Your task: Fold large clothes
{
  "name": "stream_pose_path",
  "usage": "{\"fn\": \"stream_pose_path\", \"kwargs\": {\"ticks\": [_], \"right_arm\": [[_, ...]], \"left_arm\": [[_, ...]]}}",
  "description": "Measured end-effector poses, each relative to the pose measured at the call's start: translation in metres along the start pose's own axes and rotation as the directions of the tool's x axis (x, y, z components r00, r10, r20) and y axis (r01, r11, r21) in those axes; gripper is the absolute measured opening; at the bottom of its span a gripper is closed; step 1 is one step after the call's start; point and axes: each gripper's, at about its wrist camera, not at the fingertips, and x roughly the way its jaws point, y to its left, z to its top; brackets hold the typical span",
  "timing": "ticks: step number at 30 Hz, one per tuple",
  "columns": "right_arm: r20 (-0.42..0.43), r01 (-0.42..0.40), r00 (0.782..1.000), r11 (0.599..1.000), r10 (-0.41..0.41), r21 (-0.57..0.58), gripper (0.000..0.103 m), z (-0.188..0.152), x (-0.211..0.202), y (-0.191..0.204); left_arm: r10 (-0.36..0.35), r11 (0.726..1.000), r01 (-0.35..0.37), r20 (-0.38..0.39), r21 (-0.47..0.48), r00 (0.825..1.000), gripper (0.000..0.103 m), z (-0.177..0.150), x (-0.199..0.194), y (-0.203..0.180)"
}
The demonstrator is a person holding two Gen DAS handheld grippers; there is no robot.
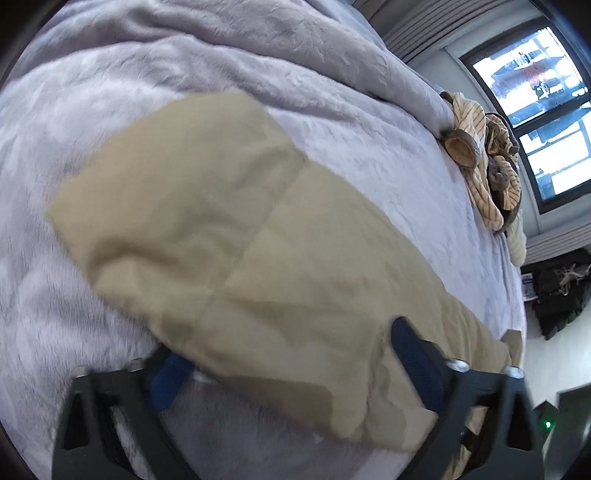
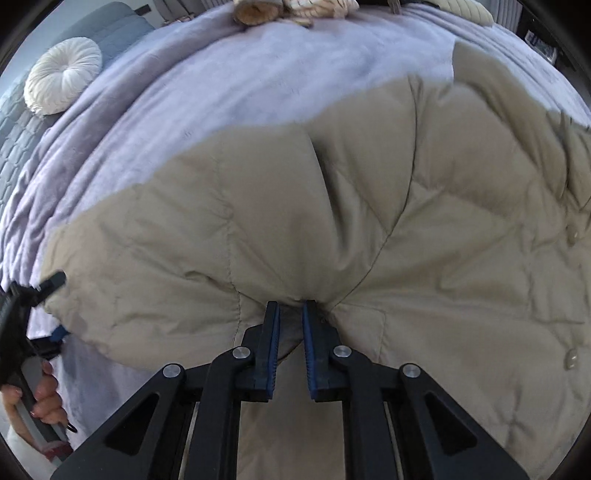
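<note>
A large beige quilted puffer coat [image 2: 369,221] lies on a bed covered by a lilac plush blanket [image 2: 258,74]. My right gripper [image 2: 291,306] is shut on a pinched fold of the coat at its near edge. In the left wrist view the coat's end [image 1: 240,240] spreads across the blanket [image 1: 110,92]. My left gripper [image 1: 284,343] is open wide, its fingers on either side of the coat's edge, one finger partly under the fabric. The left gripper also shows in the right wrist view [image 2: 51,284] at the coat's left end.
A heap of striped tan clothes [image 1: 491,166] lies at the bed's far edge near a window [image 1: 535,92]. A round white cushion [image 2: 62,79] rests against a grey-blue headboard [image 2: 110,29]. Dark bags [image 1: 561,291] stand on the floor beside the bed.
</note>
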Motion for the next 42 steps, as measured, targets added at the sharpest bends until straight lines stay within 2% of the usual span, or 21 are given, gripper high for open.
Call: {"fn": "stream_pose_path", "kwargs": {"ticks": [2,3,4,5,6,7,11,16,21,25,26,30,32,37,39,42], "right_arm": [[-0.002,-0.010,1.000,1.000,0.011,0.014,0.013,-0.001,0.003,-0.005],[-0.004,-0.021,1.000,0.999,0.021,0.025,0.013,-0.001,0.003,-0.007],[-0.005,-0.030,1.000,0.999,0.030,0.031,0.013,-0.001,0.004,-0.008],[-0.005,-0.035,0.999,0.999,0.035,0.034,0.013,-0.001,0.005,-0.010],[-0.005,-0.039,0.999,0.999,0.039,0.037,0.013,-0.002,0.004,-0.012],[-0.003,-0.044,0.999,0.998,0.044,0.041,0.013,-0.002,0.005,-0.013],[0.011,-0.075,0.997,0.995,0.075,0.061,0.013,-0.006,0.005,-0.022],[0.033,-0.109,0.994,0.992,0.107,0.059,0.012,-0.009,0.004,-0.025],[0.034,-0.202,0.979,0.974,0.199,0.100,0.012,-0.019,-0.029,-0.051],[0.076,-0.214,0.976,0.970,0.206,0.119,0.012,-0.038,-0.068,-0.085],[0.086,-0.208,0.976,0.970,0.198,0.128,0.012,-0.044,-0.079,-0.096],[0.123,-0.169,0.982,0.963,0.146,0.212,0.012,-0.079,-0.126,-0.170],[0.134,-0.151,0.984,0.954,0.119,0.260,0.012,-0.092,-0.141,-0.203],[0.163,-0.104,0.986,0.919,0.044,0.379,0.012,-0.138,-0.180,-0.285],[0.167,-0.086,0.986,0.906,0.017,0.415,0.012,-0.155,-0.191,-0.311],[0.160,-0.078,0.987,0.886,0.005,0.458,0.012,-0.173,-0.198,-0.338]], "left_arm": [[0.007,1.000,-0.007,-0.005,0.023,1.000,0.052,0.004,0.002,-0.003],[-0.021,0.999,0.022,-0.013,0.028,1.000,0.040,0.005,0.003,-0.003],[-0.076,0.996,0.077,-0.041,0.033,0.996,0.022,0.007,0.006,-0.004],[-0.093,0.995,0.095,-0.050,0.037,0.994,0.017,0.006,0.005,-0.004],[-0.091,0.994,0.094,-0.049,0.057,0.995,0.017,0.006,0.003,-0.008],[-0.099,0.991,0.103,-0.044,0.084,0.994,0.010,0.007,0.000,-0.015],[-0.163,0.967,0.164,-0.018,0.196,0.986,0.009,0.002,-0.026,-0.051],[-0.268,0.900,0.249,0.004,0.358,0.963,0.009,-0.014,-0.068,-0.122],[-0.362,0.804,0.330,-0.034,0.495,0.932,0.009,-0.054,-0.093,-0.206],[-0.414,0.724,0.399,-0.109,0.562,0.904,0.009,-0.104,-0.094,-0.271],[-0.418,0.697,0.411,-0.133,0.587,0.899,0.009,-0.122,-0.091,-0.290],[-0.403,0.616,0.452,-0.235,0.645,0.885,0.009,-0.191,-0.075,-0.351],[-0.365,0.587,0.447,-0.272,0.675,0.890,0.009,-0.226,-0.061,-0.375],[-0.211,0.508,0.354,-0.285,0.785,0.935,0.009,-0.312,-0.018,-0.416],[-0.127,0.466,0.284,-0.255,0.838,0.959,0.009,-0.345,0.001,-0.423],[-0.036,0.372,0.181,-0.181,0.911,0.983,0.009,-0.384,0.019,-0.427]]}}
